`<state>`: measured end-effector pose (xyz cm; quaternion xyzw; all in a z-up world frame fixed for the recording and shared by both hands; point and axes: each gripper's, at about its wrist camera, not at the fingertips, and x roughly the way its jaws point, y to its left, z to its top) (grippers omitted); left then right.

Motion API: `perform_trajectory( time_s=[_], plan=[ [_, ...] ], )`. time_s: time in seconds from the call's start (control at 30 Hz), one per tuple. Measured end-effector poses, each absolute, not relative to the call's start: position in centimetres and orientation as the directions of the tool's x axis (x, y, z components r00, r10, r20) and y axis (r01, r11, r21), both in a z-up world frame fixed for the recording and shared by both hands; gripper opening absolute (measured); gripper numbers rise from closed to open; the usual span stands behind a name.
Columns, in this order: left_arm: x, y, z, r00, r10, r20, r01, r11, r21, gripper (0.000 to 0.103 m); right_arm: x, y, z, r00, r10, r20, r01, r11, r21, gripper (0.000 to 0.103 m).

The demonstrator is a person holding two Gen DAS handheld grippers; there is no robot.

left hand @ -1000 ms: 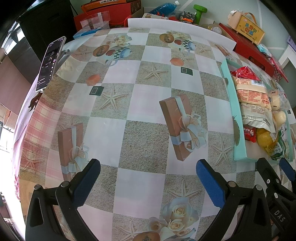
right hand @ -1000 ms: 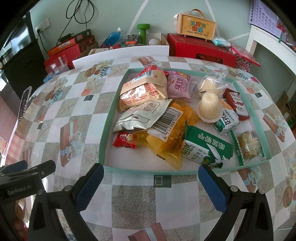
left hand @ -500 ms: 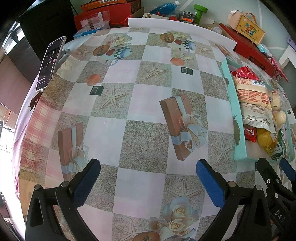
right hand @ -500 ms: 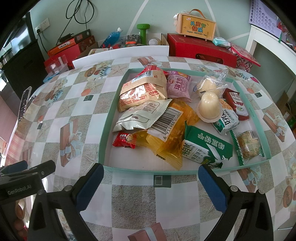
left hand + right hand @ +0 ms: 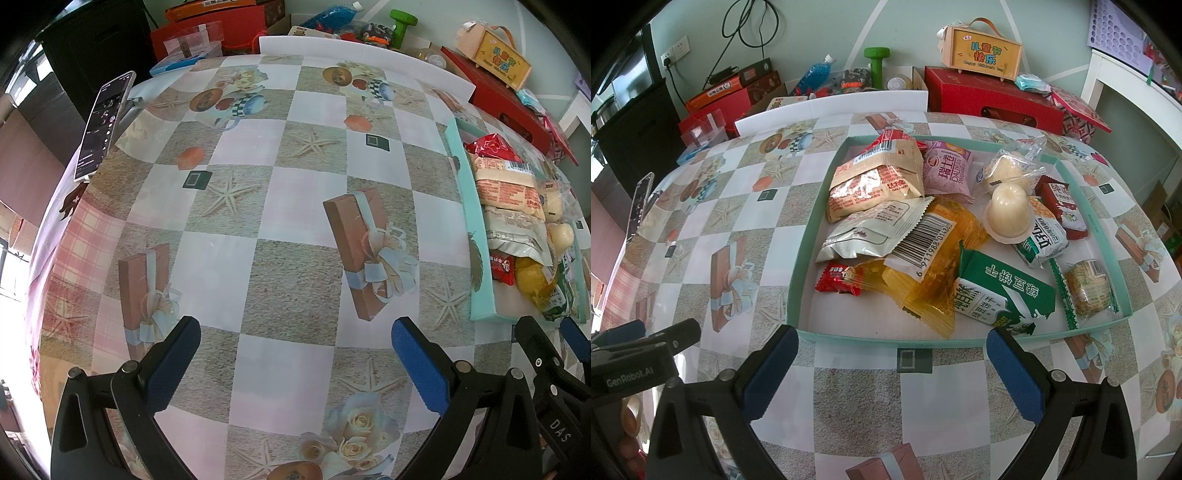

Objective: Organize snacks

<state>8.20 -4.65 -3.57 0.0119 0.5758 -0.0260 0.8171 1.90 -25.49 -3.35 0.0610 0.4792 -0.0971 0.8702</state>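
Observation:
A teal tray [image 5: 805, 236] on the patterned tablecloth holds several snacks: a tan packet [image 5: 875, 184], a pink packet [image 5: 947, 171], a white jelly cup [image 5: 1008, 214], an orange-yellow packet [image 5: 934, 288], a green biscuit pack [image 5: 1001, 299], a small red candy [image 5: 838, 277]. My right gripper [image 5: 892, 369] is open and empty, just in front of the tray's near edge. My left gripper [image 5: 295, 363] is open and empty over bare tablecloth, left of the tray [image 5: 476, 236].
A phone [image 5: 103, 123] stands on a holder at the table's left edge. A white foam board [image 5: 831, 107] lines the far edge. Red boxes [image 5: 993, 98], a green dumbbell [image 5: 877, 64] and a bottle [image 5: 812, 74] sit behind the table.

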Motion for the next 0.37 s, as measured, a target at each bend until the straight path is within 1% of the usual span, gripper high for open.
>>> perform_trajectory(
  time_s=[0.37],
  plan=[
    [8.11, -4.63, -2.98, 0.357, -0.036, -0.933, 0.047, 0.999, -0.02, 0.103, 1.99, -25.55, -3.3, 0.522, -0.111, -0.846, 0.227, 0.974, 0.013, 0.103]
  ],
)
